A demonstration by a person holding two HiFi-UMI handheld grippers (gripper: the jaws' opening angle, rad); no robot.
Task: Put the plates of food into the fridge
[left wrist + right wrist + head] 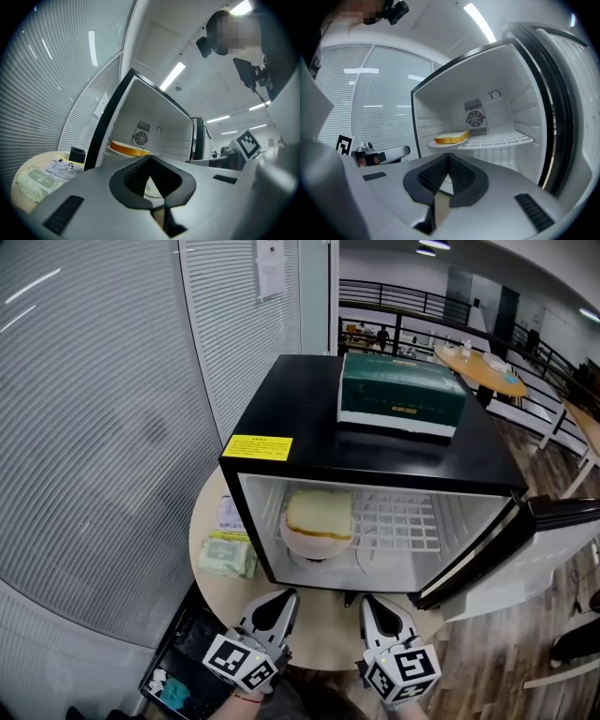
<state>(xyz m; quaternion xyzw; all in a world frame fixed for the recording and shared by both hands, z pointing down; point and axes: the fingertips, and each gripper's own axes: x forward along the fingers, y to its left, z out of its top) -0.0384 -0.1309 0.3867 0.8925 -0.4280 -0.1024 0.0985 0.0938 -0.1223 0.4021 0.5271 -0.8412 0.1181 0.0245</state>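
Observation:
A black mini fridge (309, 442) stands open on a round table (323, 632). On the left of its white wire shelf (398, 521) rests a white plate (314, 542) bearing a slice of bread (319, 514). The same bread on its plate shows in the left gripper view (127, 148) and the right gripper view (451, 138). Side by side in front of the fridge opening, my left gripper (289, 596) and right gripper (367, 601) are both shut and hold nothing. Each points into the fridge, left gripper (150, 158), right gripper (449, 155).
The fridge door (497, 540) hangs open to the right. A green box (401, 395) lies on the fridge top. A green packet (227, 554) and a leaflet (228, 512) lie on the table left of the fridge. A black crate (183, 662) sits on the floor below.

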